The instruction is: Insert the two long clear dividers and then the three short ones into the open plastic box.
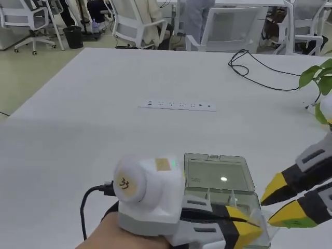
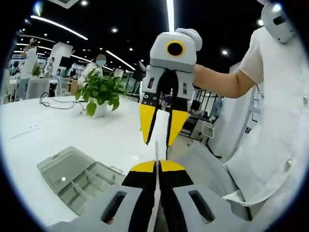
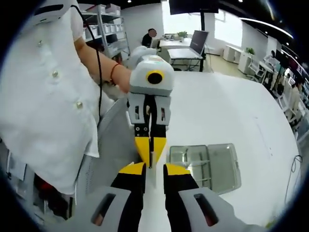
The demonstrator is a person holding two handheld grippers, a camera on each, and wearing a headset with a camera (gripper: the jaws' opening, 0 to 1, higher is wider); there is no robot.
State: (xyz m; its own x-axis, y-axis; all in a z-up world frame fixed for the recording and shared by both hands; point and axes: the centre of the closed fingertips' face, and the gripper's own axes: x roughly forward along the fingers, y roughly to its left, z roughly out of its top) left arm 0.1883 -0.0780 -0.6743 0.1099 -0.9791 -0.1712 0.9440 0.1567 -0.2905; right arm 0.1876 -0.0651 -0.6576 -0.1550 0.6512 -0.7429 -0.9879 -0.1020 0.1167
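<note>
The open clear plastic box (image 1: 220, 179) lies on the white table near its front edge, lid flat behind the base; it also shows as the box (image 2: 72, 178) and the box (image 3: 207, 164). Over the box's near side, my left gripper (image 1: 251, 228) is shut on a thin clear divider (image 2: 156, 153), which stands edge-on between its jaws (image 2: 156, 165). My right gripper (image 1: 265, 211) faces it from the right with its jaws open. Its tips (image 2: 158, 143) sit at the divider's far end. In the right gripper view, my right gripper (image 3: 153, 168) meets the shut left gripper (image 3: 150, 159).
A white power strip (image 1: 179, 105) lies mid-table and a black cable (image 1: 259, 67) loops at the back right. A potted plant (image 1: 317, 78) stands at the right edge. Office chairs (image 1: 228, 31) line the far side. The person's white shirt (image 3: 43, 96) is close behind.
</note>
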